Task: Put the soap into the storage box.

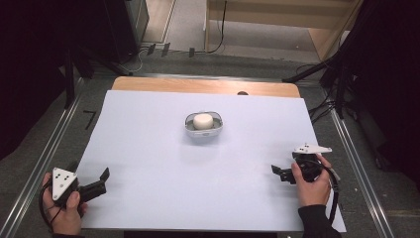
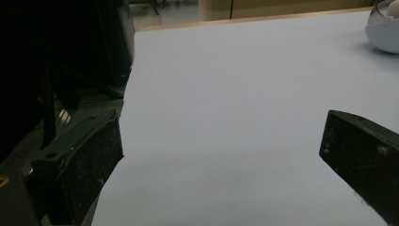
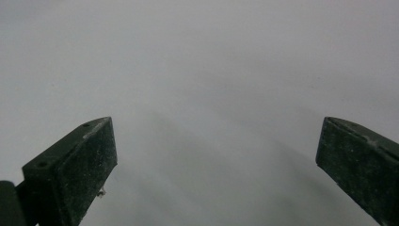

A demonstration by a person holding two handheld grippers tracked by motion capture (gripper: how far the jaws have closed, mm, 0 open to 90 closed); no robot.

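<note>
A small white bowl point(image 1: 204, 125) with a round white lump point(image 1: 202, 120) in it stands on the white sheet point(image 1: 198, 168) past the table's middle. The same bowl point(image 2: 383, 33) peeks in at the top right of the left gripper view. My left gripper point(image 1: 99, 181) rests at the sheet's near left corner, open, with nothing between its jaws. My right gripper point(image 1: 278, 172) is held at the near right, tilted down at the sheet, also open and empty. In both gripper views the black jaws stand wide apart over bare sheet.
The sheet covers a wooden table point(image 1: 205, 86) whose far edge shows bare. Metal rails point(image 1: 44, 148) run along both sides. Dark stands and cables point(image 1: 337, 99) crowd the floor at the right, and black equipment point(image 1: 124, 25) stands at the back left.
</note>
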